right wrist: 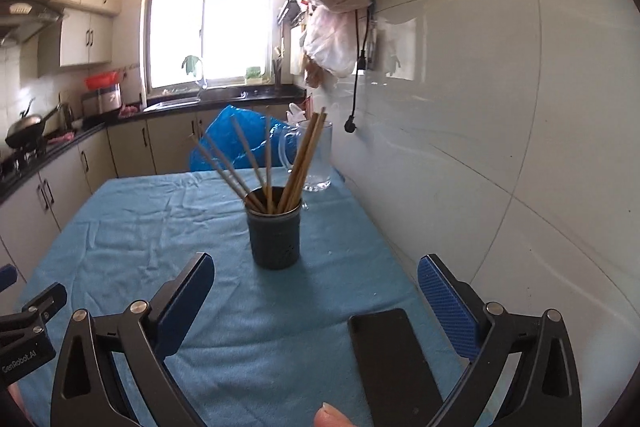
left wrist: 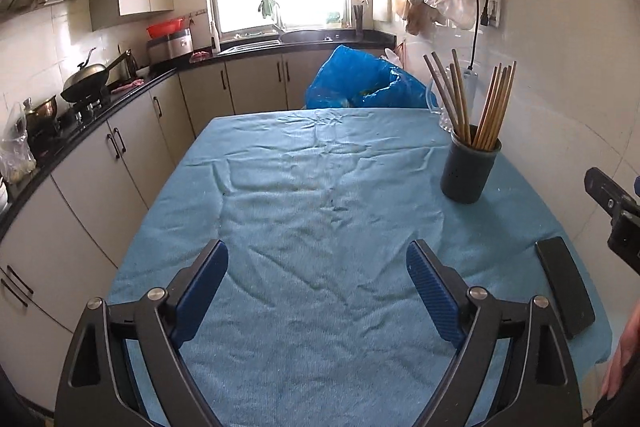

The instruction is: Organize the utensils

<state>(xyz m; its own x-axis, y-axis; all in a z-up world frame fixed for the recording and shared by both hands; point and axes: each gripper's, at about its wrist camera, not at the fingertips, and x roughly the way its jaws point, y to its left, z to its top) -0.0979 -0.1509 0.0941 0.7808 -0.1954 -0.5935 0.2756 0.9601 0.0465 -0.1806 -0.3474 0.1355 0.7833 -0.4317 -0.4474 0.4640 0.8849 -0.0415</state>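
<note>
With both the left gripper and right gripper spread wide and empty, the dark cylindrical holder of wooden chopsticks could be toppled if knocked in withdrawal.

On the cloth: one holder; chopsticks in two bunches, roughly ten, exact count unclear; one phone; one glass mug. Beyond the far edge: one blue bag. On the stove: one wok.
</note>
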